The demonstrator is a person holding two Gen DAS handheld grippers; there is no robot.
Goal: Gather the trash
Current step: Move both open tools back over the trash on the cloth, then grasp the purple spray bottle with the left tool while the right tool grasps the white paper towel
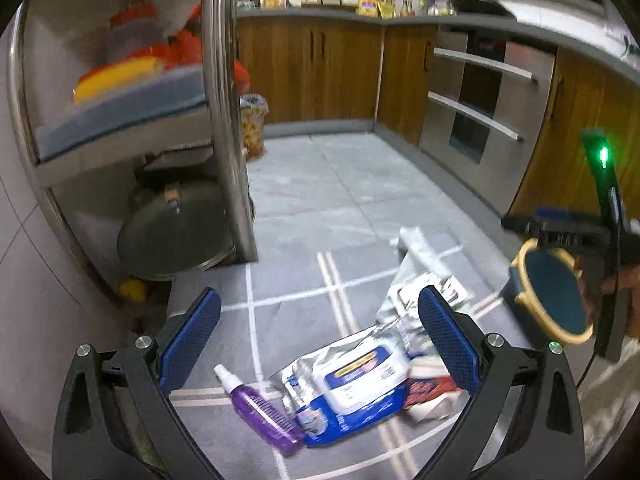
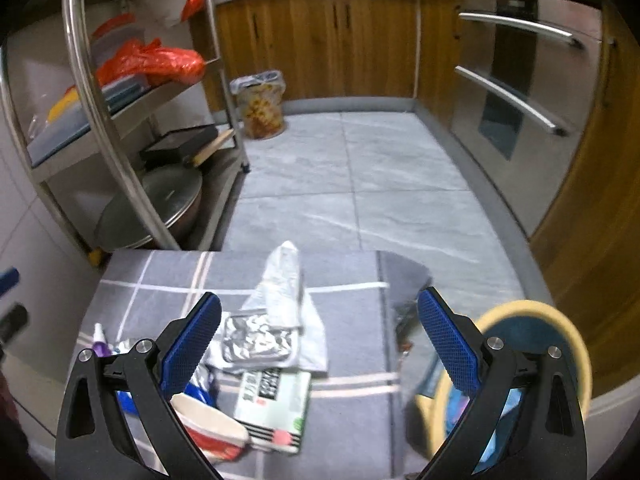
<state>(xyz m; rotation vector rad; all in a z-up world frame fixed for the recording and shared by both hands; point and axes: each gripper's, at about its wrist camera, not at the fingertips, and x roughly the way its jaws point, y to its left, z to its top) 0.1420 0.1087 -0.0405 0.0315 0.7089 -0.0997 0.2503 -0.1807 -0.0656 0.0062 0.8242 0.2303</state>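
Kitchen floor, trash on grey checked mat [image 2: 352, 328]; both tools released, empty.

Left tool [image 1: 320, 332]: jaws spread wide above purple spray bottle [image 1: 260, 408] and blue-white wipes pack [image 1: 352, 388], bottle touching pack. Right tool [image 2: 320, 336]: jaws spread wide over foil tray [image 2: 260, 340], white plastic bag [image 2: 284, 280], green-white packet [image 2: 276, 408], red-white paper cup [image 2: 212, 424]. Yellow-rimmed blue bin [image 2: 532, 320] at mat's right edge. Steel rack [image 2: 100, 120] left, wooden cabinets [image 2: 320, 40] behind.

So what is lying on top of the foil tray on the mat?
A crumpled white plastic bag lies over the far edge of the foil tray; the tray's crinkled inside shows bare. Its near-left corner is covered by the right gripper finger.
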